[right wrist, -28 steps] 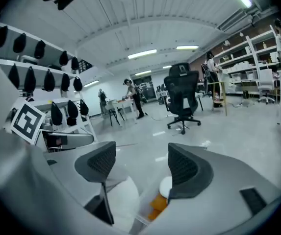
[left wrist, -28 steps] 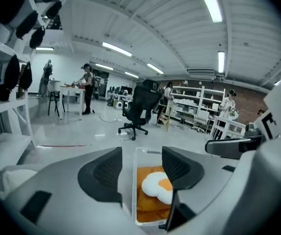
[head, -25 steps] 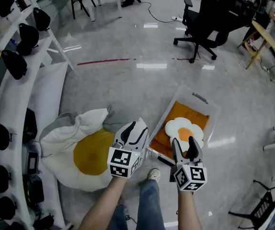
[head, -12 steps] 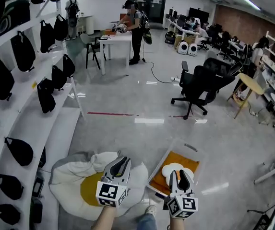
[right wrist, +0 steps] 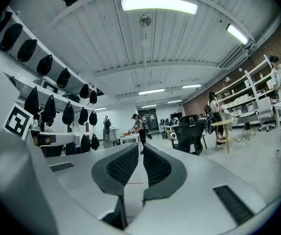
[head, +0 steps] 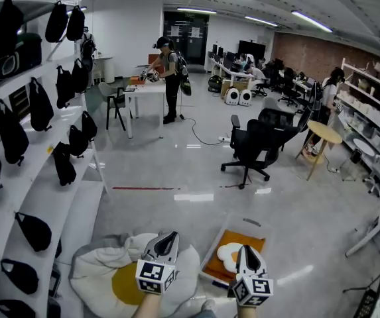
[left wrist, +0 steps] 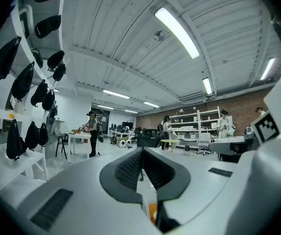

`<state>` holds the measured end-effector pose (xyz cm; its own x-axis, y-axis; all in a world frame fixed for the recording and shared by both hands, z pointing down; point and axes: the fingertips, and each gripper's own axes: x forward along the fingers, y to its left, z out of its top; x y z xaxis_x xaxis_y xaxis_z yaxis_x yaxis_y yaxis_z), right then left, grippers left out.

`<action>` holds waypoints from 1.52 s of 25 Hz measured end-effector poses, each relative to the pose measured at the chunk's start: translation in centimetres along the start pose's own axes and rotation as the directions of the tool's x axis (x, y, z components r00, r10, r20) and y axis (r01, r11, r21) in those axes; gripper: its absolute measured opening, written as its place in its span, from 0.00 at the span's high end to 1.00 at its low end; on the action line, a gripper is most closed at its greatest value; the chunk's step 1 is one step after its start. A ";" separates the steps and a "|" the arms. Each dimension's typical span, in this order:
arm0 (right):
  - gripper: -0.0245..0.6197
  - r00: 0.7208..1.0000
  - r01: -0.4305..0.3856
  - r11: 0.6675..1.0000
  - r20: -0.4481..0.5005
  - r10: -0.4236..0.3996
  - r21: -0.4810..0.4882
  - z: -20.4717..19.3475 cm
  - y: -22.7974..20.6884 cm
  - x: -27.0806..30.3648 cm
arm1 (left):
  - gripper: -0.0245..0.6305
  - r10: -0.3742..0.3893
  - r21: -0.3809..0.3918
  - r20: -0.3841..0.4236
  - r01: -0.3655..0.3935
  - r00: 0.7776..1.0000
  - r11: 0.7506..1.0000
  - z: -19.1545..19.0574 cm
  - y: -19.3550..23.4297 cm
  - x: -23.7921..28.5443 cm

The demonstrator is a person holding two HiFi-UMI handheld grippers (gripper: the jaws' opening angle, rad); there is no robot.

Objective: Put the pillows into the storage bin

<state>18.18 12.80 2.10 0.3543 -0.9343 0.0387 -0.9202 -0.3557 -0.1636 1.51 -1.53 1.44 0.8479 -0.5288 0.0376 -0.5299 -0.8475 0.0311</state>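
A large fried-egg pillow lies on the floor at the lower left. To its right stands the clear storage bin, with an orange pillow and a small fried-egg pillow inside. My left gripper is held level above the big pillow's right edge, shut and empty. My right gripper hovers over the bin; its jaws have just been closing and stand all but together with nothing between them. In the left gripper view the left gripper points across the room, as does the right gripper in its own view.
White shelves with black bags run along the left. A black office chair stands mid-floor beyond the bin, and a red line marks the floor. A person works at a white table far back. A round yellow table is at the right.
Both grippers rose and tipped level, and their jaws closed with nothing in them. The head view lifted from the floor to the room, so pillows and bin sit lower.
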 end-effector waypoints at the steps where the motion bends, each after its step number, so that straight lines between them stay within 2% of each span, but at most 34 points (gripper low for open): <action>1: 0.92 1.000 0.004 1.000 0.009 -0.004 0.005 0.2 0.3 -0.5 | 0.93 -0.012 0.000 -0.001 0.012 1.000 1.000 0.0 -0.3 -0.3; 6: 0.96 0.999 0.021 1.000 0.029 -0.021 0.005 0.6 1.3 -3.1 | 0.93 -0.067 -0.003 -0.001 0.067 0.998 0.998 -0.2 -1.9 -1.7; 16: 0.96 0.997 0.060 0.998 -0.037 -0.062 -0.036 -2.7 1.0 -6.3 | 0.93 -0.142 0.047 -0.014 0.142 0.990 0.989 -0.9 -4.9 -2.8; 38: 0.96 0.997 0.048 0.997 -0.050 -0.051 -0.058 -2.8 0.0 -7.5 | 0.93 -0.143 0.029 -0.023 0.144 0.989 0.989 -1.3 -6.3 -2.9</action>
<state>15.02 19.72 4.55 0.3923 -0.9148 0.0962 -0.9101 -0.4012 -0.1039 2.33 5.42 2.46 0.9144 -0.4009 0.0553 -0.4019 -0.9156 0.0075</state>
